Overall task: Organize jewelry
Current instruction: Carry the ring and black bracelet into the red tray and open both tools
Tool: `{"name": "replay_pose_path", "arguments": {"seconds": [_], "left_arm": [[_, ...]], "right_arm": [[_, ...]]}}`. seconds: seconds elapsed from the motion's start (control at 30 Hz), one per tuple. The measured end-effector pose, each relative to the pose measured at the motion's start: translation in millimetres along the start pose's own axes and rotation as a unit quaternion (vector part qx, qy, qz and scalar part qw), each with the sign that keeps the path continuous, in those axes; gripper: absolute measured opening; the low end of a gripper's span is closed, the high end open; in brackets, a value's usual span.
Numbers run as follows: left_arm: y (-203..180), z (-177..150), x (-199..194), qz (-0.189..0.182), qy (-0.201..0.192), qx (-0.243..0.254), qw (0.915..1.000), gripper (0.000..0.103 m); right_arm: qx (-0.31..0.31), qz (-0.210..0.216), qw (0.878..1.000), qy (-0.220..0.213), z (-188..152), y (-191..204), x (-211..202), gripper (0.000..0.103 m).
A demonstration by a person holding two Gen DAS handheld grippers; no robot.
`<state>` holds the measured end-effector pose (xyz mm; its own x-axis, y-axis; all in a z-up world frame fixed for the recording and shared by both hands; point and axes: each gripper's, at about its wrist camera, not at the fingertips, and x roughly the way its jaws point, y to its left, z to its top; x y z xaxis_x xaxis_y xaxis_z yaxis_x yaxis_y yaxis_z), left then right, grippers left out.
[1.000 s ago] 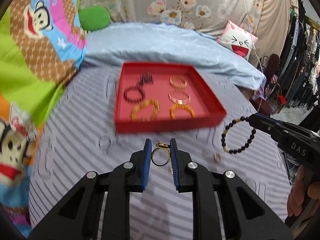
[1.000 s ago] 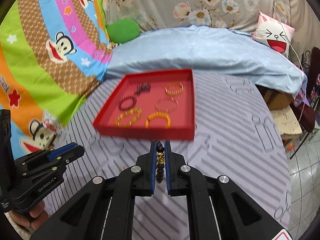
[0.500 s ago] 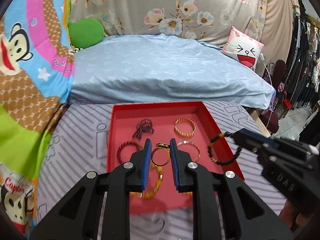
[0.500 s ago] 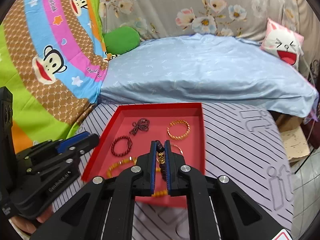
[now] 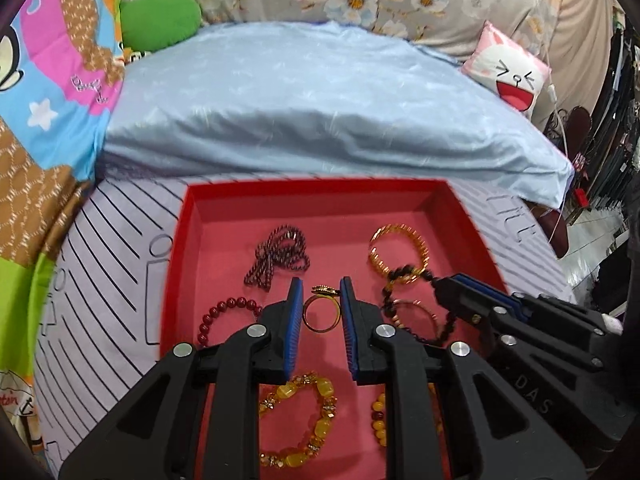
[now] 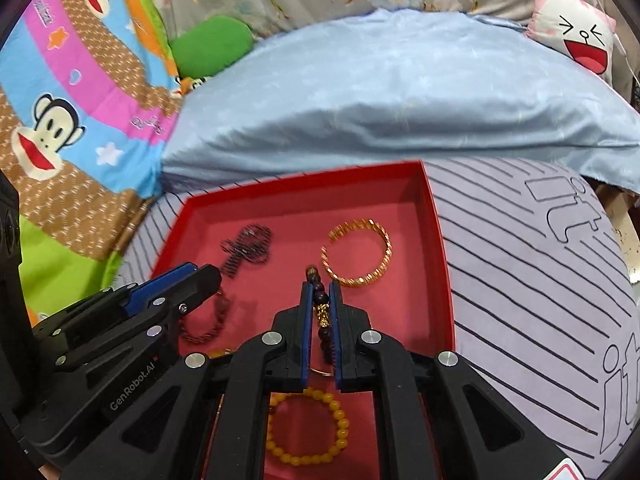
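Six pieces already lie in the red tray [image 5: 180, 264]. Left gripper [image 5: 321, 312] clamps a gold ring [image 5: 320, 314] over tray centre. Right gripper [image 6: 321, 312] pinches a dark beaded bracelet [image 6: 320, 300], apparently above the right edge. Both items remain to be set down.

Mounted behind each pair of jaws, looking forward and downward, close over the red tray [image 5: 181, 240]. From the left wrist, facing the tray squarely; from the right wrist, angled in from its right side. Shared: tray [image 6: 436, 236], blue pillow [image 5: 320, 100], gold bangle [image 6: 358, 254], each other's gripper.
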<state>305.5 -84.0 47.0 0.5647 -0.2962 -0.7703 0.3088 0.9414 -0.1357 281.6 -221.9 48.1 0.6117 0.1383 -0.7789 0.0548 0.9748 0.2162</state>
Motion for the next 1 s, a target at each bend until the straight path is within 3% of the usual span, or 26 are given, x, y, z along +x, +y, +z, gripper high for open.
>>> {"name": "replay_pose_path", "arguments": {"seconds": [0.2,1.0], "left_arm": [[5,-8,14,0.003,0.013,0.0,0.9999,0.018],[9,-12,2,0.008,0.001,-0.013,0.9999,0.025]], "right_arm": [[-0.012,-0.033,0.999,0.01,-6,-2,10,0.008],[-0.011,-0.028,1.0,-0.008,-18,-1,-9,0.011]]}}
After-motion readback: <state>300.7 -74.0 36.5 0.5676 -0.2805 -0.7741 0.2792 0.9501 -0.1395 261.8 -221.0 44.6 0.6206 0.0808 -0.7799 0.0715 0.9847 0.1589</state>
